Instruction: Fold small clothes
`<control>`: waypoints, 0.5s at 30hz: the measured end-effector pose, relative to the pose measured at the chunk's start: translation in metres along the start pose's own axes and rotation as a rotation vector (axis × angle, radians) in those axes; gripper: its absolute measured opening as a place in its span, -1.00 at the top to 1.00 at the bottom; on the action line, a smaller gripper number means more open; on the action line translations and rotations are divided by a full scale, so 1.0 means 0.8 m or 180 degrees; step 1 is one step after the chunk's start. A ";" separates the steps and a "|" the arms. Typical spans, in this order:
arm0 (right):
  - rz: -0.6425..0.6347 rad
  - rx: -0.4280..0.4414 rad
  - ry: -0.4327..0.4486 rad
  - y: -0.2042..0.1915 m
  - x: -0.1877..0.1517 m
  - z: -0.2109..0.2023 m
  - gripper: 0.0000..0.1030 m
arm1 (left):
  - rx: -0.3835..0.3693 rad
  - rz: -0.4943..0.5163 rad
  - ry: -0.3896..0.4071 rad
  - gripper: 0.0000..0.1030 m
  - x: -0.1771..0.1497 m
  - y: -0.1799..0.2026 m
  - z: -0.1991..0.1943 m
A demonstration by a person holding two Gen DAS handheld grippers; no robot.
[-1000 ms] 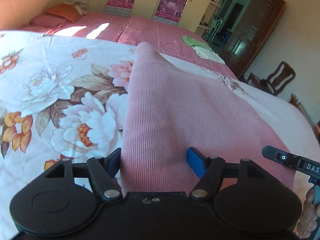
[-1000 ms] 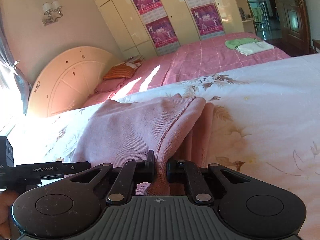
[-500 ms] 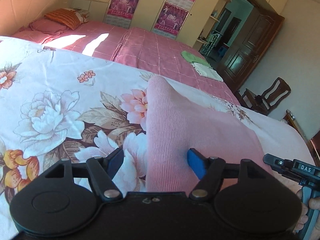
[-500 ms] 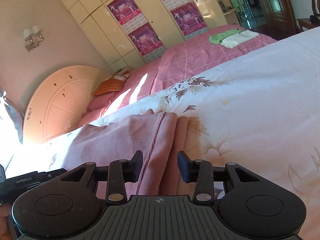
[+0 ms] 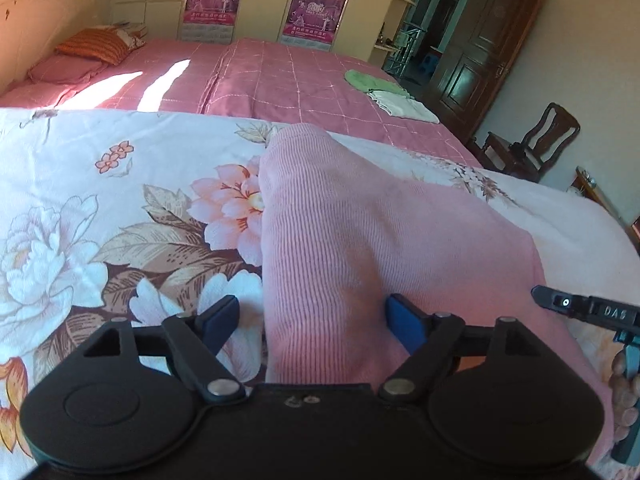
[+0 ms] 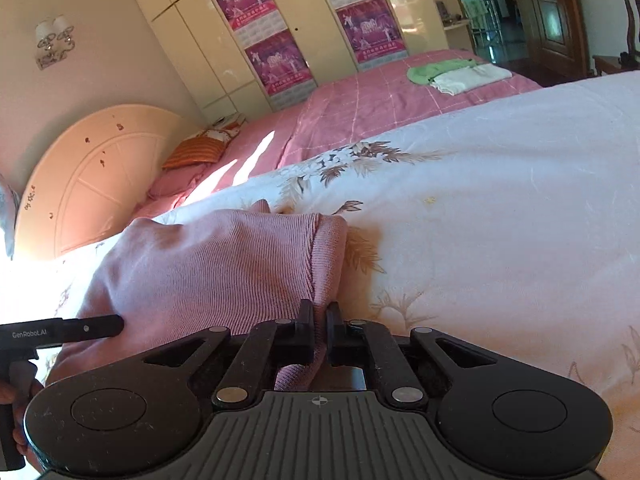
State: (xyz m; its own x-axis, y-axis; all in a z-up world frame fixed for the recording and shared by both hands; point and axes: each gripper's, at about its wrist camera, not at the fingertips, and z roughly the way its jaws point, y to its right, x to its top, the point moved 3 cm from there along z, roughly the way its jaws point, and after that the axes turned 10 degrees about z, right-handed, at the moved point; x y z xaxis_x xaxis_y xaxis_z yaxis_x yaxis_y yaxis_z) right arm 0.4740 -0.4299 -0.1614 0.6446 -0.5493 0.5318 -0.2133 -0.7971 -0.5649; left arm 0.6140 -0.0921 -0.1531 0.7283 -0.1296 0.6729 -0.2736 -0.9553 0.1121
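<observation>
A pink ribbed knit garment (image 5: 360, 240) lies folded on the floral bedsheet (image 5: 100, 208). My left gripper (image 5: 312, 316) is open, its blue-padded fingers (image 5: 404, 318) straddling the garment's near edge. In the right wrist view the same garment (image 6: 224, 264) lies on the pale sheet (image 6: 500, 208). My right gripper (image 6: 318, 320) is shut on the garment's ribbed hem edge. The other gripper's tip shows at each view's side, in the left wrist view (image 5: 584, 310) and in the right wrist view (image 6: 64, 330).
A second bed with a pink checked cover (image 5: 280, 80) stands behind, holding a green cloth (image 5: 368, 80) and a white cloth (image 5: 404, 106). Orange pillow (image 5: 96, 44), headboard (image 6: 88, 184), wardrobe (image 6: 280, 32), dark door (image 5: 480, 52) and wooden chair (image 5: 536, 140) surround.
My right gripper opened half a second ago and has now shut again on the garment's hem. The left gripper stayed open and drew back a little; the garment settled flatter.
</observation>
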 end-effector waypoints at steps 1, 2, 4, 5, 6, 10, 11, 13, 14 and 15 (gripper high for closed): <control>-0.0019 -0.0025 -0.0004 -0.002 0.002 0.000 0.92 | 0.0018 0.0020 -0.0003 -0.62 0.000 0.002 -0.002; -0.0044 -0.0048 -0.0006 -0.004 0.002 -0.002 0.92 | 0.0025 0.0028 -0.0013 -0.61 0.001 0.002 -0.004; -0.0013 -0.0047 0.0052 -0.007 0.005 -0.018 0.91 | 0.0034 -0.0029 0.0070 -0.46 0.003 0.002 -0.028; -0.0047 -0.0095 0.0160 -0.011 0.006 -0.033 0.89 | 0.0005 0.0009 0.0159 -0.44 0.000 0.004 -0.044; -0.0137 -0.0089 0.0273 -0.017 0.005 -0.051 0.87 | -0.0020 0.0081 0.0257 -0.45 -0.004 0.009 -0.062; -0.0649 0.0061 0.0197 -0.045 -0.027 -0.096 0.87 | -0.0033 0.0044 0.0399 -0.44 -0.039 0.015 -0.110; -0.0754 0.0080 0.0160 -0.052 -0.039 -0.103 0.87 | -0.0031 0.0011 0.0402 -0.43 -0.048 0.015 -0.116; -0.0822 0.0101 0.0062 -0.058 -0.062 -0.112 0.87 | -0.0004 -0.0046 0.0387 -0.42 -0.065 0.013 -0.128; -0.0820 0.0104 0.0034 -0.060 -0.072 -0.114 0.87 | 0.0015 -0.0054 0.0371 -0.41 -0.072 0.014 -0.130; -0.0819 0.0117 0.0030 -0.064 -0.081 -0.115 0.87 | 0.0035 -0.0050 0.0327 -0.41 -0.079 0.013 -0.129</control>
State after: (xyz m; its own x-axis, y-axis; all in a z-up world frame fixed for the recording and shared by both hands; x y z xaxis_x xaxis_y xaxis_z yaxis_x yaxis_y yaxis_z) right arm 0.3751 -0.3769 -0.1089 0.6672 -0.3322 0.6667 -0.0164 -0.9014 -0.4327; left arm 0.5004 -0.0666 -0.1187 0.6641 -0.0872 0.7426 -0.2553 -0.9599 0.1156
